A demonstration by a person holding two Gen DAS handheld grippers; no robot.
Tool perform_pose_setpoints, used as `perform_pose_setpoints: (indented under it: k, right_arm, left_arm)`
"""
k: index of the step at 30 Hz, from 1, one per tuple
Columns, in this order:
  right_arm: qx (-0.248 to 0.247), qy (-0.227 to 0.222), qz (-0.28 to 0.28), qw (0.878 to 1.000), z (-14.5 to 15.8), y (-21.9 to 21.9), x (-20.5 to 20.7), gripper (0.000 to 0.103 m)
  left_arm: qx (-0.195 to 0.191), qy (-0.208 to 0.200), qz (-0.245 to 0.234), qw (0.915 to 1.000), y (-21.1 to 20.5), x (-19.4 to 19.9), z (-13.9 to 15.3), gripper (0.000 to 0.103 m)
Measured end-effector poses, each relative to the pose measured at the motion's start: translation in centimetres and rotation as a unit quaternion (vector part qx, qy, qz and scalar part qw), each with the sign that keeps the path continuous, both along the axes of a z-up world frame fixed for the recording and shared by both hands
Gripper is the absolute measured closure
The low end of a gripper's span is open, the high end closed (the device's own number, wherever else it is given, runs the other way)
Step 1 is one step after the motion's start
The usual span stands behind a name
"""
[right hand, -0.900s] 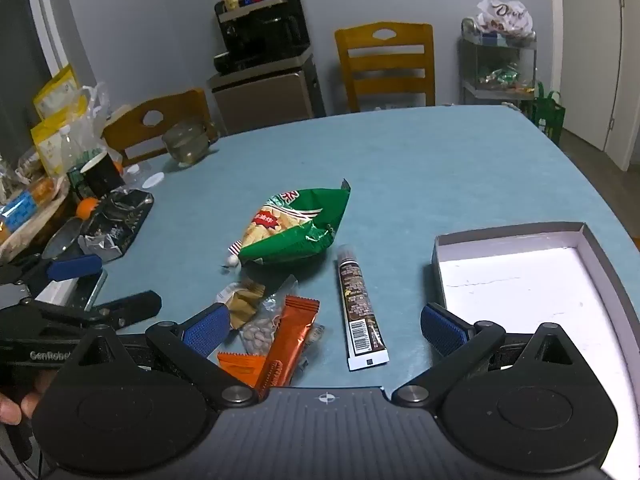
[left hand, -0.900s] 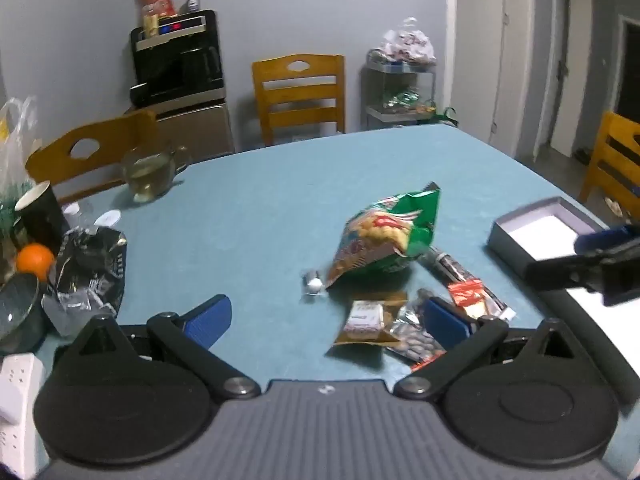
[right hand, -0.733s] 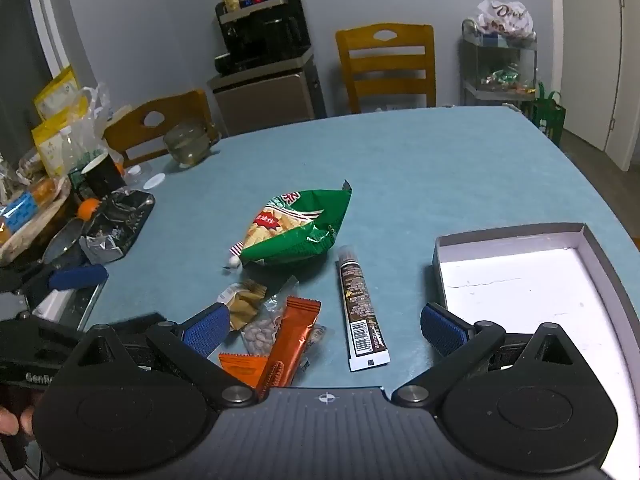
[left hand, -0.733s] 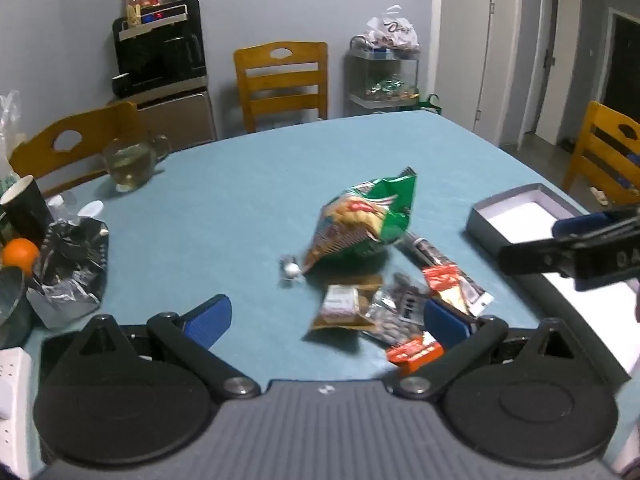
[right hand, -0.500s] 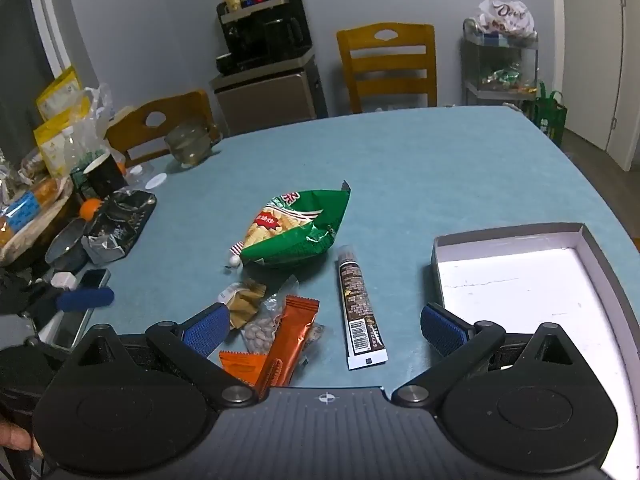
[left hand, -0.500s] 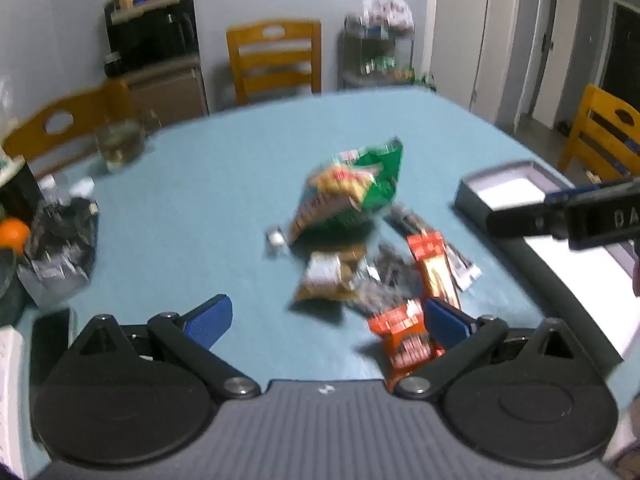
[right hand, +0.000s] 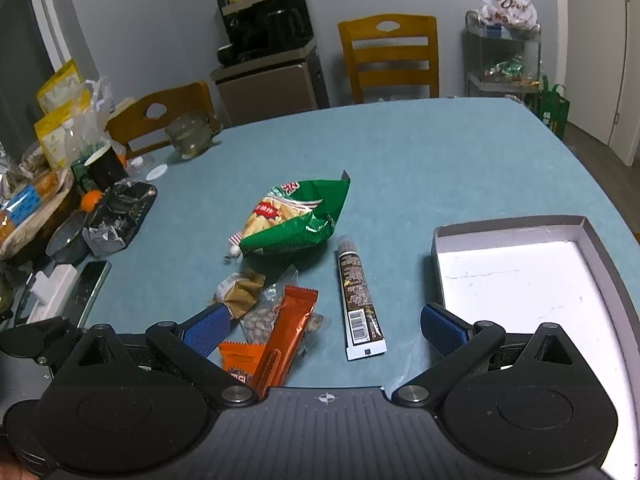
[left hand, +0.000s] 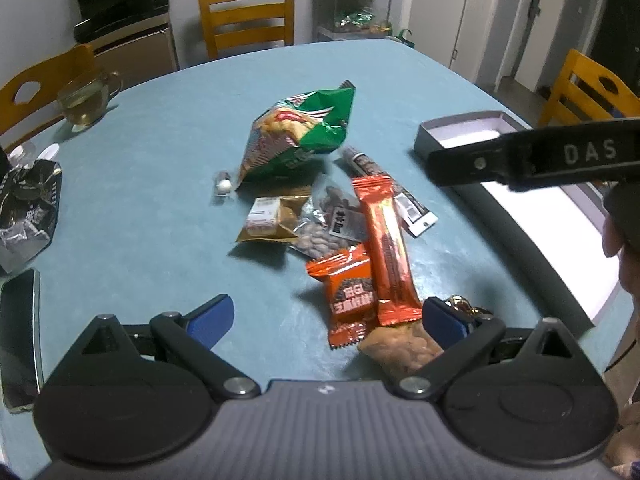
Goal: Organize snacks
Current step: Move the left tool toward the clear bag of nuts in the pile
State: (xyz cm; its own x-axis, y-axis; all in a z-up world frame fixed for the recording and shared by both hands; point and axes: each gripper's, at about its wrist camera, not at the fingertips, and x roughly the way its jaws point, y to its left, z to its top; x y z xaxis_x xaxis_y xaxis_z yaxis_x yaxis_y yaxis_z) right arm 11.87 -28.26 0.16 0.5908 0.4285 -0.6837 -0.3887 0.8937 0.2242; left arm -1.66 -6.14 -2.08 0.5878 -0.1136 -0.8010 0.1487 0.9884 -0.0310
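Note:
A heap of snacks lies mid-table: a green chip bag [left hand: 300, 136] [right hand: 296, 216], a long orange bar [left hand: 386, 248] [right hand: 288, 336], a small orange packet [left hand: 350, 292] [right hand: 240, 360], a brown packet [left hand: 268, 218], a clear nut packet [left hand: 332, 224], a dark stick pack [right hand: 358, 300] and a beige bar [left hand: 404, 350]. My left gripper [left hand: 327, 320] hangs open just short of the orange packets, touching nothing. My right gripper [right hand: 325, 328] is open above the dark stick pack. An empty grey box with a white floor [right hand: 508, 226] [left hand: 460, 132] sits to the right.
A phone [left hand: 20, 336] and a white power strip [right hand: 52, 288] lie at the table's left edge. Nearby are a crumpled black foil bag [left hand: 28, 208], a bowl, an orange and a dark cup. A glass teapot [left hand: 86, 104] stands far left. Wooden chairs ring the table.
My left gripper has tipped down and swung right over the near end of the snack heap, bringing the orange packets and beige bar into view. The right gripper has held still.

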Motion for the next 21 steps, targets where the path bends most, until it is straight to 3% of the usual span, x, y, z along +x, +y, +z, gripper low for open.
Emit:
perform_pose_setpoints:
  k: [10,21]
  right_arm:
    - [-0.003,0.011,0.006,1.000,-0.3,-0.2,-0.2,0.000]
    - [-0.008,0.018,0.010,1.000,-0.6,-0.3,-0.2,0.000]
  left_arm:
    - [-0.027,0.036,-0.020,0.9988,-1.2,-0.3,-0.5,0.002]
    - [-0.037,0.050,-0.037,0.9974,-2.3,-0.3,-1.5,0.002]
